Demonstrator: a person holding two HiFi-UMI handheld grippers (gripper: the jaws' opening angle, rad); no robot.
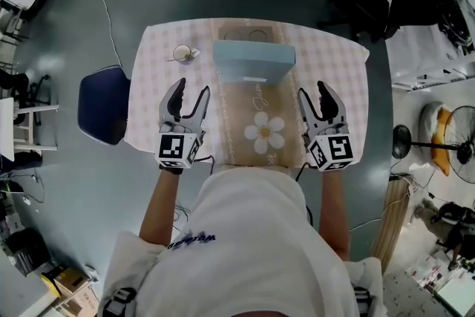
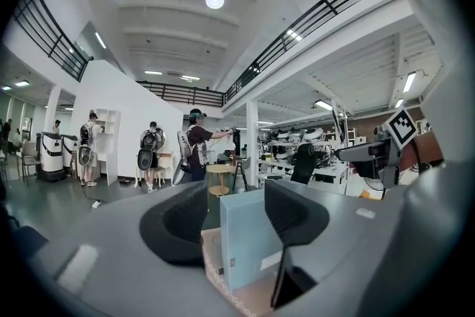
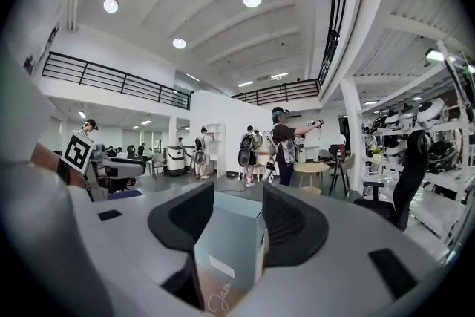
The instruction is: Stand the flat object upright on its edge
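The table [image 1: 334, 63] has a checked cloth and a runner [image 1: 245, 104] down the middle. The blue box [image 1: 253, 61] stands upright on its edge on the runner, at the far side. The left gripper [image 1: 191, 89] and the right gripper [image 1: 313, 90] are near the box, one on each side, not touching it. Both have their jaws partly apart and hold nothing. A cup [image 1: 182, 53] stands left of the box.

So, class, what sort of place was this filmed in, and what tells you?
Probably a big open lab or workshop hall: a railed mezzanine, cluttered workbenches with an office chair, and people wearing backpacks.
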